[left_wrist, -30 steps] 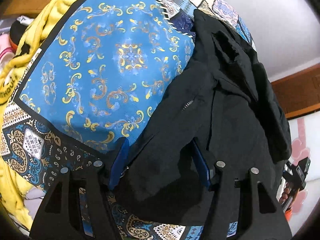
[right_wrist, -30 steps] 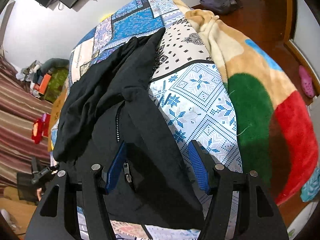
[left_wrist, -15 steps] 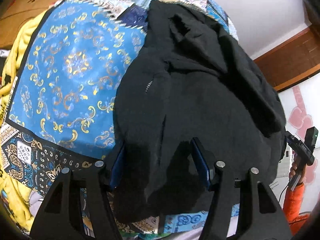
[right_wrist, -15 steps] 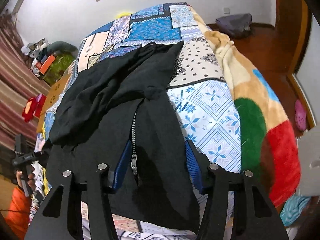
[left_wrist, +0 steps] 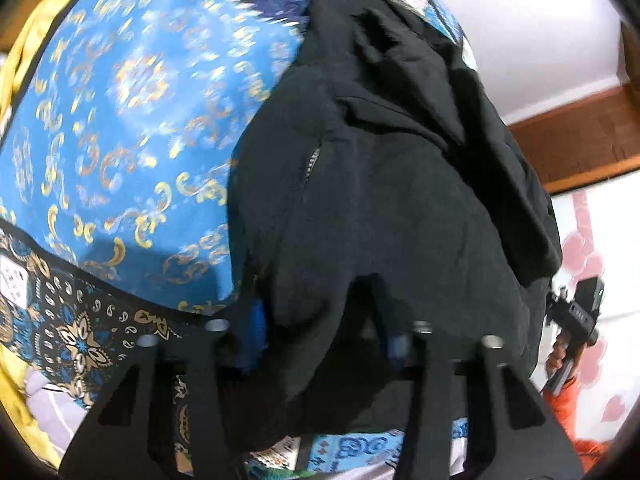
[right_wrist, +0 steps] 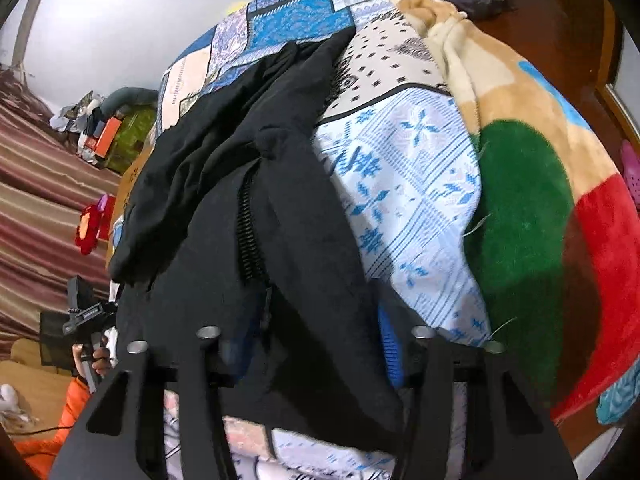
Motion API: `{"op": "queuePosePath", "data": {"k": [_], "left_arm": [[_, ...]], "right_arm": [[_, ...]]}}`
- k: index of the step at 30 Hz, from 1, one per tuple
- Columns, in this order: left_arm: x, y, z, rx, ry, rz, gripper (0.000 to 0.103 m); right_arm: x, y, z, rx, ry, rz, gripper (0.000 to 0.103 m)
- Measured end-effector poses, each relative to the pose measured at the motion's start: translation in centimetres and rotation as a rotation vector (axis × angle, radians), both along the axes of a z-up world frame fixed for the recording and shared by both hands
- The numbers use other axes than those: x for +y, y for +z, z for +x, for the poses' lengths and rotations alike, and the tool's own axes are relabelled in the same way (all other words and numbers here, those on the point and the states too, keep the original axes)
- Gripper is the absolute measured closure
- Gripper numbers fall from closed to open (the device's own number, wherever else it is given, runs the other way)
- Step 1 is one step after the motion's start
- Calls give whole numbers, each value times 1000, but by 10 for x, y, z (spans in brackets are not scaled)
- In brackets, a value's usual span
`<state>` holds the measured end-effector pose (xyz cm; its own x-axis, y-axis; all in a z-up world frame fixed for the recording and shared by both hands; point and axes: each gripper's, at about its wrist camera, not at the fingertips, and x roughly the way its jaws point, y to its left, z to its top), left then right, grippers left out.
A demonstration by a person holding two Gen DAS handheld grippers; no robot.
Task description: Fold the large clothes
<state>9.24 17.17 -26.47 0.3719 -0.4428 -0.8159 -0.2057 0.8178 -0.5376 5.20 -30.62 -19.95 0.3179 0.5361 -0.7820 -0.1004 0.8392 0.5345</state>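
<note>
A black zip-up jacket [left_wrist: 400,184] lies crumpled on a bed with a patchwork cover [left_wrist: 120,100]; it also shows in the right wrist view [right_wrist: 248,168], zipper [right_wrist: 248,236] running toward me. My left gripper [left_wrist: 326,332] is open, its blue-padded fingers straddling the jacket's near hem, cloth draped over and between them. My right gripper [right_wrist: 312,344] is open too, with the jacket's other near edge lying between its fingers. Neither is closed on the cloth.
A fleece blanket [right_wrist: 540,200] in beige, green and red lies on the right side of the bed. A yellow blanket [left_wrist: 24,40] edges the left. Clutter and boxes [right_wrist: 108,136] sit by the far wall. Wooden floor and a slipper [right_wrist: 630,168] lie right of the bed.
Both grippers have pushed forward and lower onto the jacket's near edge, so cloth now covers their fingers. Both stay open; the jacket has shifted little.
</note>
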Motion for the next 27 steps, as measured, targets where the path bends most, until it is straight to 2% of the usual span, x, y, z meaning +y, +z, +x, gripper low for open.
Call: {"op": "queuePosePath", "data": {"k": [1,2,4,9,14,18,23,27], "left_arm": [[-3,8,2,-4,0,37,79],[-5,14,5,-6,2,57,82],[-6,33,11,-37,10,65,86],[-2,87,29,-170,33,-34,88],[-8,142,63,-320,29,-69,89],[-4,175,94,-411,48,-81,89],[28,179,127,-443,117,-37,89],[61,141,162,-362,220,-23,89]], "right_arm": [[2,4,-2,-8,1,-31,78],[5,8,-3,-13,7,-49,89],[8,17,-4,-17,-5,-68,97],[21,52,6,-71,17,-35,98],[47,101,27,-204,72,-54,99],[62,114,61,-252,101,-43,99],[58,112,120,-254,35,-1,99],[35,93,163,-216,-83,3,99]]}}
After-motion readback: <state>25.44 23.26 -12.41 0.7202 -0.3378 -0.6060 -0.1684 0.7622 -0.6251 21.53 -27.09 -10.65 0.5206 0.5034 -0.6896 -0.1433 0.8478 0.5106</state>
